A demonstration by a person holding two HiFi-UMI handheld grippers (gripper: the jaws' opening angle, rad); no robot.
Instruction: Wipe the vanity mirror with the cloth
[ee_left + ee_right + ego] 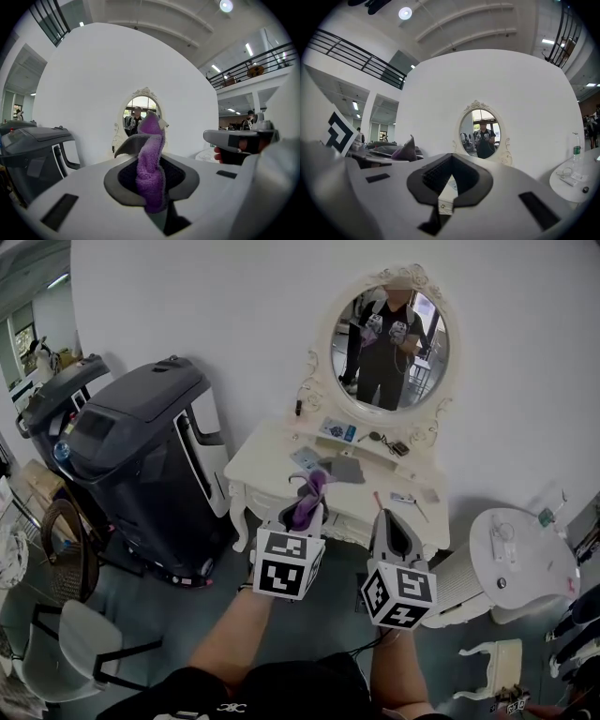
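Observation:
The oval vanity mirror (389, 348) in its ornate white frame stands on the white vanity table (267, 460) against the wall, and reflects the person holding both grippers. My left gripper (305, 507) is shut on a purple cloth (312, 491), held in front of the table and well below the glass. In the left gripper view the cloth (151, 164) sticks up between the jaws, with the mirror (133, 110) far behind. My right gripper (384, 517) hangs beside it, shut and empty. The right gripper view looks past the closed jaws (450, 159) to the mirror (480, 133).
A large black and grey machine (141, 446) stands left of the vanity. A round white side table (520, 554) with small items is at the right. Several small things lie on the vanity top (352, 442). A white chair (66, 643) is at lower left.

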